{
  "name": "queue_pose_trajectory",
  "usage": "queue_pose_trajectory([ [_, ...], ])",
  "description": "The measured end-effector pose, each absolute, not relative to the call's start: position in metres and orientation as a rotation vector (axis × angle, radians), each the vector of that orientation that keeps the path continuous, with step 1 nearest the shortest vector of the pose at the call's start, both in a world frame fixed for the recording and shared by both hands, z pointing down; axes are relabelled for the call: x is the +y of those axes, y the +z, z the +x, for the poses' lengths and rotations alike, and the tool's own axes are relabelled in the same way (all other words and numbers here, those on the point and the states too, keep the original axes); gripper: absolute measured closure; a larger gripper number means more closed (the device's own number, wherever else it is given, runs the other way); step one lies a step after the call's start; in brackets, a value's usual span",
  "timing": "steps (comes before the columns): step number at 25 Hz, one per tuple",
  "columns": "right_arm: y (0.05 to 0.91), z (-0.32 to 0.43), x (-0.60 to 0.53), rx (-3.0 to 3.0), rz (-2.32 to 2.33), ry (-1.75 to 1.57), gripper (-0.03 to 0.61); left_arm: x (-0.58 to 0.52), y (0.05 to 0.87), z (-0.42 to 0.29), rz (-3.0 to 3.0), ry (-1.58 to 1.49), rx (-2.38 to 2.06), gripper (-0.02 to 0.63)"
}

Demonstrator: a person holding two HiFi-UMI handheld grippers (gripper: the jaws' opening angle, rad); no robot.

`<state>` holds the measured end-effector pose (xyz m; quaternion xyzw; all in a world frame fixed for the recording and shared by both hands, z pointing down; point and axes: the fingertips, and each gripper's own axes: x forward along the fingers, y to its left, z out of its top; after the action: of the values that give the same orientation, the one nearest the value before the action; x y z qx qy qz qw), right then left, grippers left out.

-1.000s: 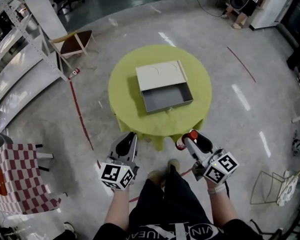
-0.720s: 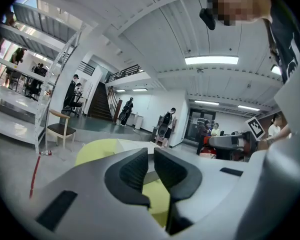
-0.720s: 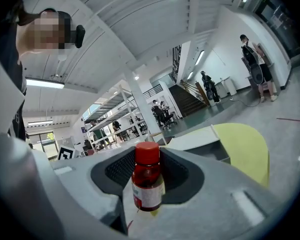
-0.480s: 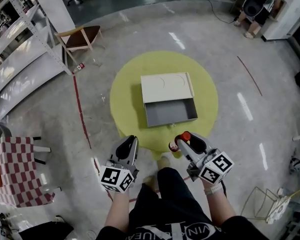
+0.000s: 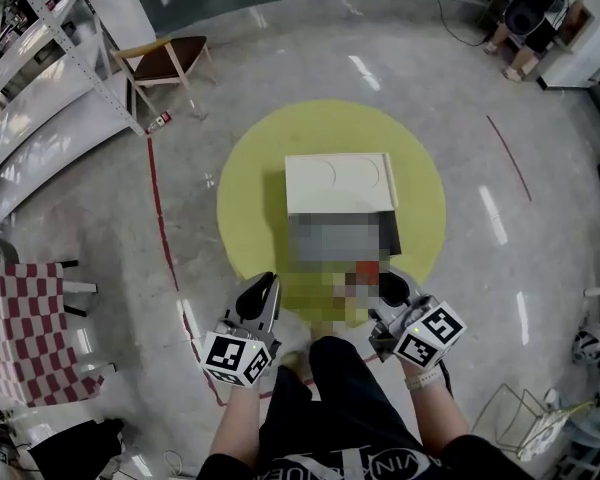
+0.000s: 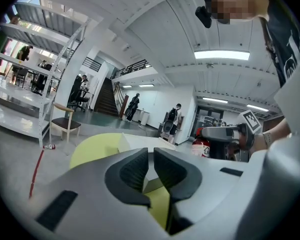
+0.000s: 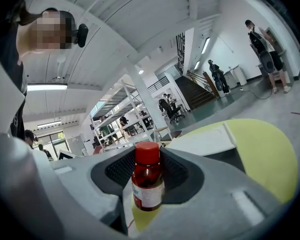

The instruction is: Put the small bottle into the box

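The small bottle is red-brown with a red cap and a white label, and stands upright between the jaws of my right gripper, which is shut on it. In the head view the right gripper holds the bottle over the near edge of the round yellow table. The box lies on the table, with its cream lid at the far side; a mosaic patch covers its near half. My left gripper hangs left of the right one, near the table's front edge, and its jaws are shut on nothing.
A wooden chair and a metal shelving rack stand at the back left. A red-checked cloth is at the left, and a wire basket at the right. A red line runs across the floor. A person sits at the far right.
The table and box have drawn nearer in the head view. My right gripper with the bottle now reaches over the table's near edge. The left gripper keeps its place beside it.
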<state>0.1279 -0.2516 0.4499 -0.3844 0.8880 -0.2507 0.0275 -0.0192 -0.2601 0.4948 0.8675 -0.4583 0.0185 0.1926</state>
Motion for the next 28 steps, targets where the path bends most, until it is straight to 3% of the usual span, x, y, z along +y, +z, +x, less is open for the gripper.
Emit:
queue_pose_trajectory([
  [28,0.497,0.094,-0.324,3.016,-1.258,-0.684,0.428,-0.289,0.534,-0.016,2.368,0.060,-1.343,0.577],
])
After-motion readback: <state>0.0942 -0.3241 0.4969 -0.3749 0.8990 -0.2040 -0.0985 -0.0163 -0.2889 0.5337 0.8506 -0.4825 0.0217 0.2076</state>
